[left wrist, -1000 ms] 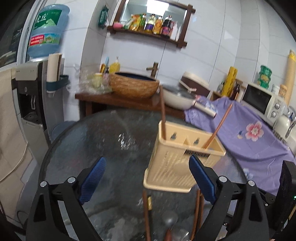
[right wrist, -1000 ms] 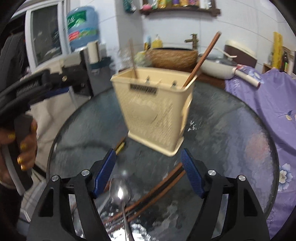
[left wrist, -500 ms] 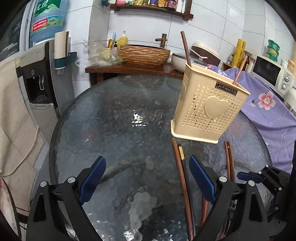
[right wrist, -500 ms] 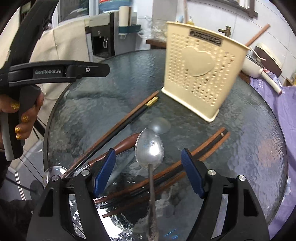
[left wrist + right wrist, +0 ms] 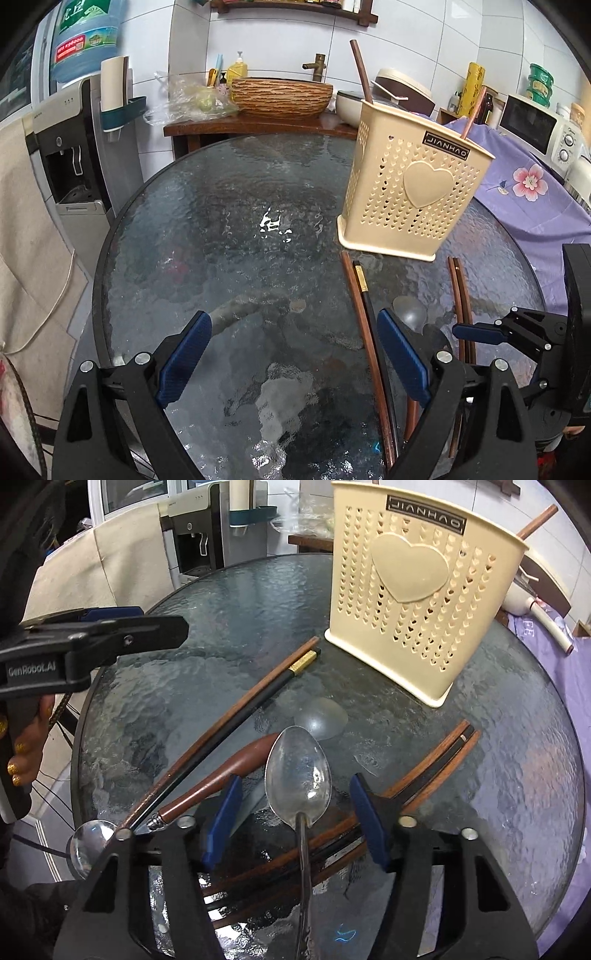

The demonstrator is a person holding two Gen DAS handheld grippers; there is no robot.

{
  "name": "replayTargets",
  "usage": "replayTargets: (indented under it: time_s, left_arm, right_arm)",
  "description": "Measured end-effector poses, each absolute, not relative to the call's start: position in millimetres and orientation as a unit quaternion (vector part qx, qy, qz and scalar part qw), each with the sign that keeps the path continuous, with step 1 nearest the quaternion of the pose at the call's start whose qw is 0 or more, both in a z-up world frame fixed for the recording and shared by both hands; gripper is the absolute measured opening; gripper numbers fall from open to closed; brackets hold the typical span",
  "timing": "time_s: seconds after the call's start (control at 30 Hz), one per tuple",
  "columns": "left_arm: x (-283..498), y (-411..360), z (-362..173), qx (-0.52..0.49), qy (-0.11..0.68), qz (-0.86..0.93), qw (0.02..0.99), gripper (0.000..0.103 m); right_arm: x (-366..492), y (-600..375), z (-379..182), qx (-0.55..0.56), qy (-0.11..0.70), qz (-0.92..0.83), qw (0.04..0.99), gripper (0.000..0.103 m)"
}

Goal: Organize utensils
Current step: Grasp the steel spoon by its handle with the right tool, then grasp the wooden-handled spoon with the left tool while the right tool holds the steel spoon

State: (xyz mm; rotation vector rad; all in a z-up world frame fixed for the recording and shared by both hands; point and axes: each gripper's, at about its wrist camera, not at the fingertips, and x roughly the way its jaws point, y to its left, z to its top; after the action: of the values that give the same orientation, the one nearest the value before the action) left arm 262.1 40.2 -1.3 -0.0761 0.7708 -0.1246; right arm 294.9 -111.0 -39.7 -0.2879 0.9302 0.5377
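A cream perforated utensil holder stands on the round glass table with two brown chopsticks sticking out of it. A metal spoon lies on the table. Its bowl sits between the blue pads of my right gripper, whose jaws are closing without touching it. Beside it lie a brown-handled spoon, a brown and black chopstick pair and more chopsticks. My left gripper hangs open over bare glass, holding nothing.
A water dispenser stands left of the table. Behind it is a counter with a woven-look basin. A purple cloth and a microwave are at the right. A person's hand holds the left gripper's handle.
Both grippers have sunk toward the table and tipped downward. The right one has closed in on the metal spoon, and its jaws have narrowed around the spoon's bowl.
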Motion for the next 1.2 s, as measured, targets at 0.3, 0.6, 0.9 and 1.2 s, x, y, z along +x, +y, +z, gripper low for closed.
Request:
replayTargets:
  time_s: [0.3,0.6,0.9,1.2]
  left_arm:
    - [265.4,39.9,-10.0,-0.038,0.389,-0.062,0.918,0.088]
    - [262.6,32.1,-11.5,-0.033,0.396,-0.081,0.914,0.075]
    - [251.2,11.3,-10.7,-0.012,0.400,-0.128,0.908,0.061]
    - [242.2,-26.8,-15.8,0.035,0.408,-0.174,0.895,0.051]
  right_arm:
    - [301.4,-109.6,-42.5,-0.123,0.451,0.260,0.845,0.053]
    - [301.7,-113.1,-40.8,-0.110,0.454,0.258,0.846,0.038]
    - [304.0,-135.2,-26.6,-0.039,0.452,0.261,0.852,0.038]
    - [291.9,-168.2,2.0,0.008,0.418,0.243,0.875,0.038]
